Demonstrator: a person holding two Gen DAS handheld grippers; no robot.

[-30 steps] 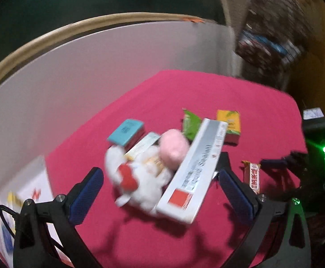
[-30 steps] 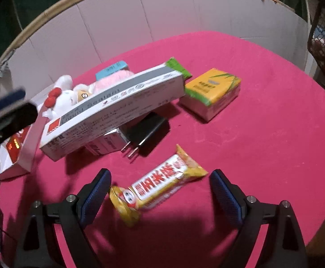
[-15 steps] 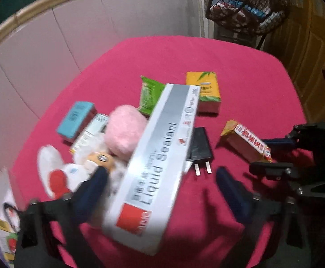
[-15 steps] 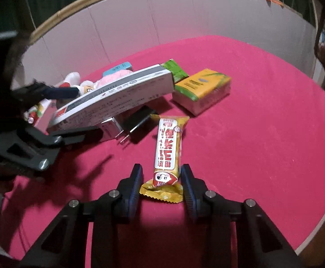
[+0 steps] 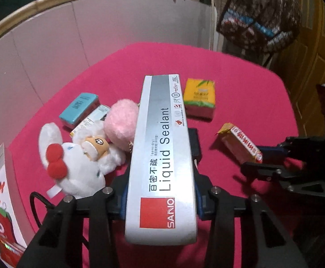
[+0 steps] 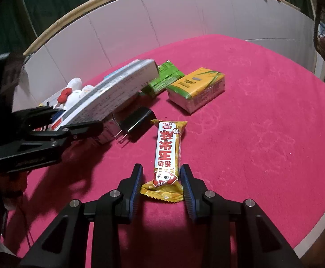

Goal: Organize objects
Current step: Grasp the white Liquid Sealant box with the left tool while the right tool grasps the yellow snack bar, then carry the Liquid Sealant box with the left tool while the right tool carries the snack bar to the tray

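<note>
The left gripper is clamped on the near end of the long grey Liquid Sealant box, which runs away from it toward twelve o'clock and is raised at its far end above the pink tablecloth. At ten o'clock from that box lie the white plush toy with its red bow and the pink pompom, touching each other; further out at ten sits the teal box. At one o'clock rests the yellow tissue pack.

The right gripper has its blue pads closed against the near end of the yellow snack bar, which points toward twelve. At eleven o'clock from it lies the black charger, prongs toward the gripper, and beyond, beside the tissue pack, the green packet.
</note>
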